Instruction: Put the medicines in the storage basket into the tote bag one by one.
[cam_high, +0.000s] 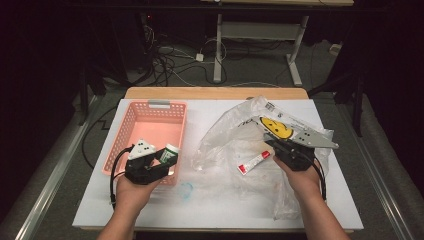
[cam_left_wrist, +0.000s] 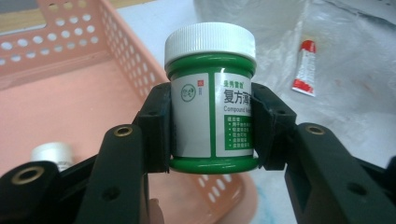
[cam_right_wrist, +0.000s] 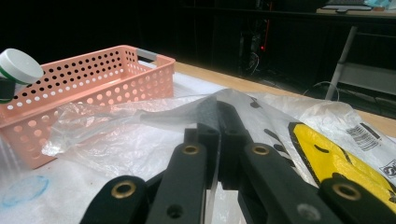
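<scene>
Pinched between the left gripper pads — a green medicine jar with a white screw cap and a white-and-green label, upright, the jaws pressed against its two sides below the shoulder. Held above the near right corner of the pink perforated basket, over the rim rather than down inside. Glimpsed lower in that basket, a second white-capped container (partly hidden behind the jaw). Seen from the high view as the same jar in the left gripper, at the basket corner nearest the person.

Pressed together on a fold of the clear plastic bag — the right gripper pads, with the film drawn up into a ridge from the jaws. Printed on the bag, a yellow smiley face and a barcode label. In the high view, the right gripper at the bag middle, on the white table. Lying on the bag just left of that gripper, apart from it, a small white tube with a red cap. Near the table's front, a faint blue ring mark.
</scene>
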